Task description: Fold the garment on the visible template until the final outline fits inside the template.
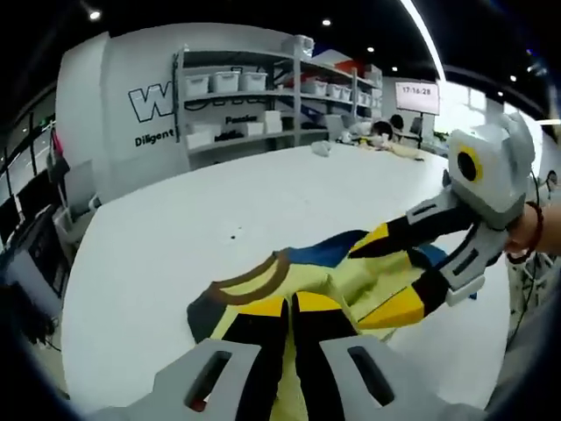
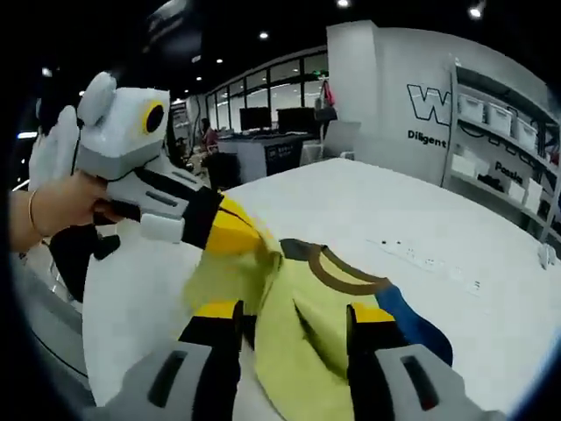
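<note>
My left claw (image 1: pixel 289 324) and right claw (image 2: pixel 294 338) each pinched the yellow shirt (image 2: pixel 302 338), which lay bunched on the white bench (image 1: pixel 175 254) with its collar (image 1: pixel 254 279) away from me. I saw no template outline, so my fold could land crooked, and a slack pinch could drop cloth off the bench edge

Both views close, low, sharing garment (image 1: pixel 333 281)
</note>
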The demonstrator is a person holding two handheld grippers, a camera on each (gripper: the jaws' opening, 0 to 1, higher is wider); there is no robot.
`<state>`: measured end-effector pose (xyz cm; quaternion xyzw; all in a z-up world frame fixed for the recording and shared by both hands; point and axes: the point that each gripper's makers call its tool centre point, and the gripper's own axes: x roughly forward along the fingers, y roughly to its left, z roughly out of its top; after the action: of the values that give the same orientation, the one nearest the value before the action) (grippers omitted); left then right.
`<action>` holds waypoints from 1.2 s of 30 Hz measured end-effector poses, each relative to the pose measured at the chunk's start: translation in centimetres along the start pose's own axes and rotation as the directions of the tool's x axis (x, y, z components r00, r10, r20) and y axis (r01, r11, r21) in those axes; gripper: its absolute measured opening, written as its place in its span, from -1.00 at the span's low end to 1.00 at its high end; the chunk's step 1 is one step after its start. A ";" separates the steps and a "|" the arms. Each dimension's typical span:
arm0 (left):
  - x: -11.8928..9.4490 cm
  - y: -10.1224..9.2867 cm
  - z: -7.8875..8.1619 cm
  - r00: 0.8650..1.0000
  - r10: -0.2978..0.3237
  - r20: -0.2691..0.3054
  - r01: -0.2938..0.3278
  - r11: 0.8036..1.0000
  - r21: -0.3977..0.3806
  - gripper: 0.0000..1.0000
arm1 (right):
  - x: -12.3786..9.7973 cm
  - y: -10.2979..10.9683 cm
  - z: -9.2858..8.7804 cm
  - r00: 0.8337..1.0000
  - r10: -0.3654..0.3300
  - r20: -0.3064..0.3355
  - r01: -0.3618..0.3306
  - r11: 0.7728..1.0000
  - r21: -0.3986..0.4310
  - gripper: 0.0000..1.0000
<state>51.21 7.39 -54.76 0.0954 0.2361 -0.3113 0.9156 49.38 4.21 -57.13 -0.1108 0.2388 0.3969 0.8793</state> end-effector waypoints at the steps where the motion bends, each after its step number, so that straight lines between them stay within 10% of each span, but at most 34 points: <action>1: 0.0 -0.2 0.1 1.000 -0.009 0.003 0.009 1.000 0.000 -0.97 | 0.2 0.1 0.0 1.000 0.004 -0.002 -0.004 1.000 0.001 -0.14; 5: 0.0 -1.5 0.4 0.998 -0.065 0.008 0.065 0.998 0.012 -0.97 | 2.4 1.0 1.3 0.998 0.065 0.028 -0.062 0.995 -0.076 -0.32; 9: -0.2 -1.4 0.4 0.999 -0.047 0.008 0.047 0.998 0.052 -0.96 | 3.0 1.0 1.2 0.997 0.076 0.013 -0.075 0.994 -0.084 -1.00; 20: -3.5 -2.9 -1.8 0.995 0.084 0.055 -0.088 0.993 0.075 -0.72 | 2.1 -4.1 2.6 0.997 -0.060 0.053 0.059 0.998 0.022 -1.00; 36: 4.2 -5.2 -9.0 0.992 0.024 -0.122 -0.019 0.999 0.045 -0.35 | 1.3 -8.0 1.4 0.988 -0.155 0.016 0.153 0.984 0.091 -1.00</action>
<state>47.53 3.97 -64.80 0.1370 0.2841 -0.3002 0.9002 56.61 0.30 -56.56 -0.0847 0.2373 0.3179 0.9141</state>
